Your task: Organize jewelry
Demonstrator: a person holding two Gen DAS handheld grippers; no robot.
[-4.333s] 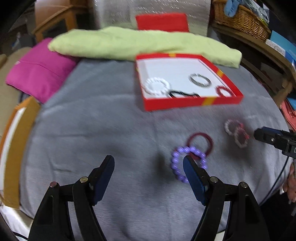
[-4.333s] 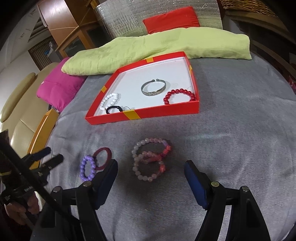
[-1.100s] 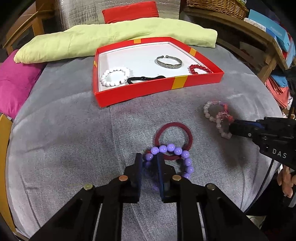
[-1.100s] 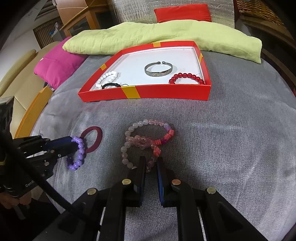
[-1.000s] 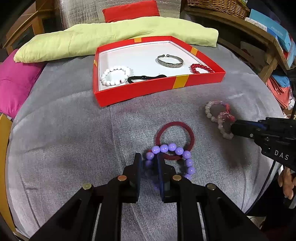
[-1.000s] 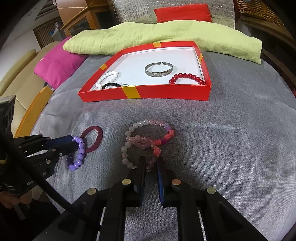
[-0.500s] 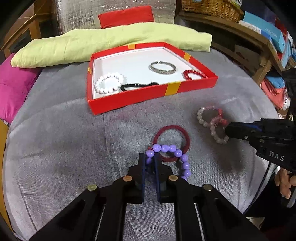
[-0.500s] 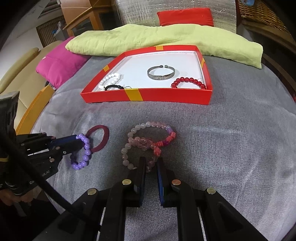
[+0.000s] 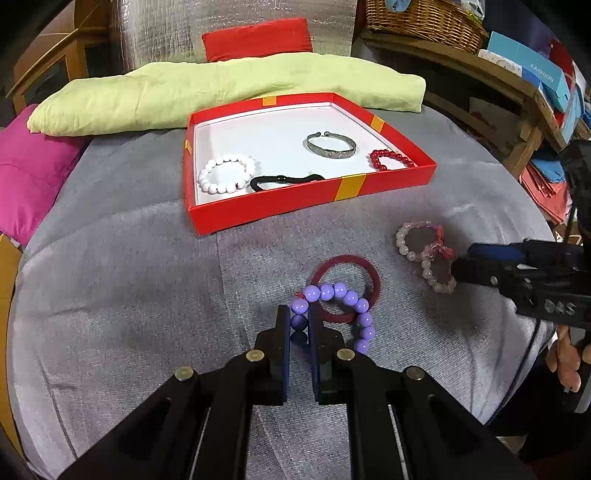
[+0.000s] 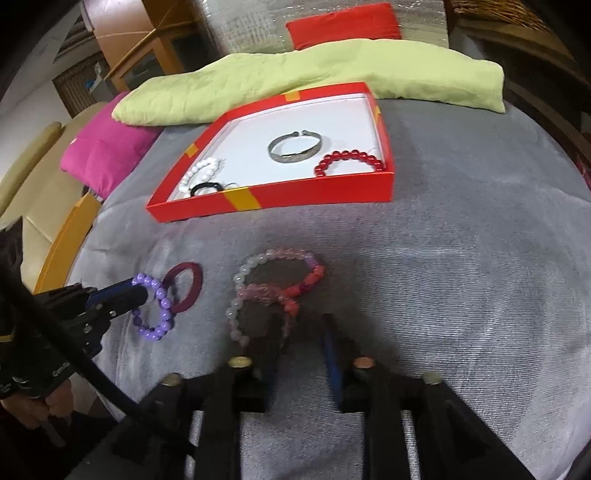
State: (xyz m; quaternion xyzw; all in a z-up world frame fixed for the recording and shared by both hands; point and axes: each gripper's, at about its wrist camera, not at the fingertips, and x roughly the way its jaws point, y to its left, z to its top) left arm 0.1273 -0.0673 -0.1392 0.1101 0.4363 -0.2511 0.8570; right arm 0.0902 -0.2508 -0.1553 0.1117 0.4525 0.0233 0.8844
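My left gripper (image 9: 299,326) is shut on the near side of a purple bead bracelet (image 9: 349,297), which overlaps a dark red ring (image 9: 373,280) on the grey cloth. In the right wrist view this gripper (image 10: 138,293) reaches in from the left with the purple bracelet (image 10: 159,314). My right gripper (image 10: 301,330) is opening. Its jaws stand apart just behind two tangled pink bead bracelets (image 10: 275,284), whose near loop lies by the left finger without being pinched. A red tray (image 9: 280,208) further back holds a white bead bracelet, a black hair tie, a silver bangle and a red bead bracelet.
A light green cushion (image 9: 229,88) lies behind the tray, with a magenta pillow (image 9: 26,173) at the left. A wooden shelf with a basket (image 9: 424,22) and boxes stands at the right. A person's hand (image 9: 565,362) holds the right gripper.
The right gripper's jaws have parted and let go of the pink bracelets. The left gripper stays shut on the purple bracelet and has hardly moved.
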